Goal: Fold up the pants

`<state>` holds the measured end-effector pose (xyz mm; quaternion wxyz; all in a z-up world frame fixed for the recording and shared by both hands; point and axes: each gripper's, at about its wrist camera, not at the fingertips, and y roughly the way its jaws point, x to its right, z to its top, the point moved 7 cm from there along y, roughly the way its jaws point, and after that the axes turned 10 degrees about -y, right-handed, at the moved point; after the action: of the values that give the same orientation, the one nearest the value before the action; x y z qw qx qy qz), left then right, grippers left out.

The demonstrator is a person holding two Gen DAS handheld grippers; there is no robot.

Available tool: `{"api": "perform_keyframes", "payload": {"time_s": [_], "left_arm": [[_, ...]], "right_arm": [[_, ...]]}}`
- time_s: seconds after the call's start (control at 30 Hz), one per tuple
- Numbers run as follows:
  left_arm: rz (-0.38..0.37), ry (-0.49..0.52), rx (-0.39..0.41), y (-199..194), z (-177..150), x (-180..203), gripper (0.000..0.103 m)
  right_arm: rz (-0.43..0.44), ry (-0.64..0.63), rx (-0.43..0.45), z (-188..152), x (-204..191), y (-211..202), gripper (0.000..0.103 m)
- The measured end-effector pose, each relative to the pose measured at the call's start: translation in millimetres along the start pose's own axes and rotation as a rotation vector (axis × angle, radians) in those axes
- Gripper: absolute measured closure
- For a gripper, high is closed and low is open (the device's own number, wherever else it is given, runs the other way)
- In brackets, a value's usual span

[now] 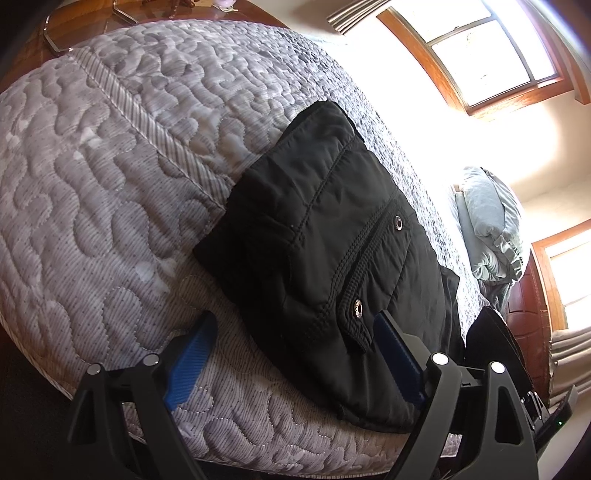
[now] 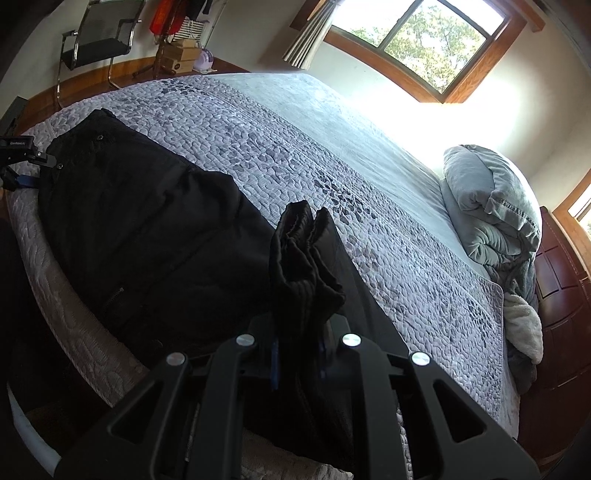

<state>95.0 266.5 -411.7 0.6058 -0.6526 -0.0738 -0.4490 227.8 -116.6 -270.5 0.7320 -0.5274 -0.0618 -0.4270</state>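
Note:
Black pants point(image 1: 332, 236) lie along the near edge of the quilted bed point(image 1: 110, 184), waist end with two metal snaps toward me in the left wrist view. My left gripper point(image 1: 295, 354) is open, its blue pads point(image 1: 195, 358) wide apart; the waist corner lies between them and neither pad presses on it. In the right wrist view the pants point(image 2: 147, 229) stretch away to the left. My right gripper point(image 2: 295, 354) is shut on the bunched leg ends point(image 2: 303, 266), held a little above the bed. The left gripper point(image 2: 22, 162) shows at the far left by the waist.
A folded grey blanket and pillow point(image 2: 491, 206) lie at the head of the bed by the dark wooden headboard point(image 2: 561, 288). The quilt point(image 2: 295, 147) spreads beyond the pants. A chair point(image 2: 99, 37) and boxes stand by the far wall under a window point(image 2: 417, 33).

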Motion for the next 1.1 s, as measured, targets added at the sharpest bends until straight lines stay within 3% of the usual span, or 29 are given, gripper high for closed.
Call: {"api": "perform_keyframes", "payload": {"time_s": [0.57,0.93,1.1], "left_arm": [[-0.001,0.013,-0.011,3,1,0,0.016],[-0.009,0.008,-0.017,3,2,-3,0.016],[-0.008,0.010,-0.019,3,0,-4,0.016]], "right_arm": [[0.005,-0.107,-0.033,-6,-40,26,0.090],[-0.024,-0.259,-0.067,-24,-91,55,0.090],[-0.027,-0.273,-0.073,-31,-102,67,0.085]]}}
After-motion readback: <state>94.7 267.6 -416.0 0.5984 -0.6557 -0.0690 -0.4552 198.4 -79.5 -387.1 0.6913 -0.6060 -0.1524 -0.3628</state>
